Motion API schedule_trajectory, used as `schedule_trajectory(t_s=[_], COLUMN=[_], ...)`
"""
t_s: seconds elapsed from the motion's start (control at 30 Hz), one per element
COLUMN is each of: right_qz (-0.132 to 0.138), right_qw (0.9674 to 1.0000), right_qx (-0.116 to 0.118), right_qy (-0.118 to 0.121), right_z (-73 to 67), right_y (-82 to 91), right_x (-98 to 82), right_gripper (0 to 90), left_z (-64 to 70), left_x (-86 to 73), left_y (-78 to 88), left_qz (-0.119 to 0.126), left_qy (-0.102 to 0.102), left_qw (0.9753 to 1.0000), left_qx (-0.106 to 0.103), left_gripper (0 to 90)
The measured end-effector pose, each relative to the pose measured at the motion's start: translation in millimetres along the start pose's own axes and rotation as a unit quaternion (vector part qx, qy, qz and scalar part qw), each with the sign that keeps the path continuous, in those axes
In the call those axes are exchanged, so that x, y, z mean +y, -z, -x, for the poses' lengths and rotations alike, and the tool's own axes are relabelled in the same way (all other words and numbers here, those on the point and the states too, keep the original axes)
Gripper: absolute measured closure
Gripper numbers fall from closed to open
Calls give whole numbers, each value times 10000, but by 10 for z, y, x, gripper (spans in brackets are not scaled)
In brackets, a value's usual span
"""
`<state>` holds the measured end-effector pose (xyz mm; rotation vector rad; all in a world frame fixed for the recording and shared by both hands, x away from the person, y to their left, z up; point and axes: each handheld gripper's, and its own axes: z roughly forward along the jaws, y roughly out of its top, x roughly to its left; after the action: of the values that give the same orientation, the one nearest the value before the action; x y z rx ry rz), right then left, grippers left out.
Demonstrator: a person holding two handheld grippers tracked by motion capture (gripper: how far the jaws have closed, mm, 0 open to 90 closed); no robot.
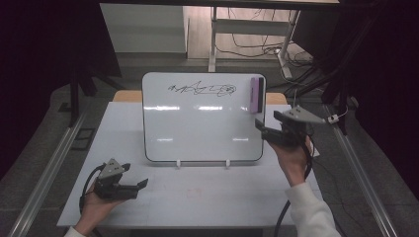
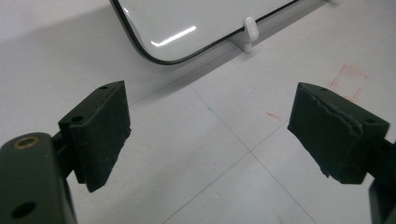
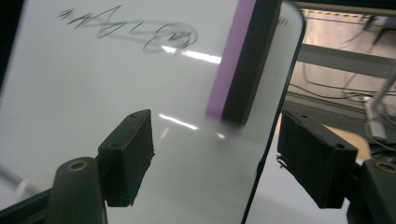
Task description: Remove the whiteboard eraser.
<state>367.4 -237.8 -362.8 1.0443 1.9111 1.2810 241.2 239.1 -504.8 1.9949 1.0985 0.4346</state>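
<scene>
- Left gripper (image 1: 143, 183) sits low at the lower left of the high view, resting near the table (image 1: 207, 207) in the person's hand; its jaws stand wide apart with nothing between them, as the left gripper view shows bare tabletop in the gap. It looks parked out of the way so the other hand can work.
- Whiteboard (image 1: 197, 128) stands at the centre of the frame, propped on two small white feet (image 1: 178, 163) so its face tilts toward the person; a black scribble (image 1: 202, 89) runs across its upper part.
- Eraser (image 1: 256, 95), purple with a dark backing, clings upright at the upper right of the board, just right of the scribble, probably kept there within easy reach.
- Right gripper (image 1: 262, 129) is raised at centre right, just below the eraser; its jaws are parted, straddling the board's right edge in the right gripper view and grasping nothing. It seems lined up to take the eraser.
</scene>
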Motion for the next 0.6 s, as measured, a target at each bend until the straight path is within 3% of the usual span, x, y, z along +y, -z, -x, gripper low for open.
schedule_trajectory(t_s=[0.03,0.13,0.23,0.3,0.47,0.6], right_qz=[0,-118,-179,-244,-392,-429], right_qw=[10000,9995,9992,9982,9962,9959], right_qx=[0,-279,-354,-543,-761,-795], right_qy=[0,105,76,94,145,98], right_z=[0,-12,-15,-34,-86,-85], right_y=[0,-254,-364,-488,-567,-564], right_x=[0,196,255,320,327,270], right_gripper=[265,277,292,355,428,485], left_z=[-2,-18,-41,-51,-57,-65], left_x=[-2,-12,-26,-33,-50,-55], left_y=[4,14,21,27,54,63], left_qz=[7,21,23,24,64,78], left_qy=[7,34,59,81,55,55], left_qw=[10000,10000,10000,10000,10000,9999], left_qx=[11,24,33,35,40,64], left_gripper=[134,135,135,135,136,136])
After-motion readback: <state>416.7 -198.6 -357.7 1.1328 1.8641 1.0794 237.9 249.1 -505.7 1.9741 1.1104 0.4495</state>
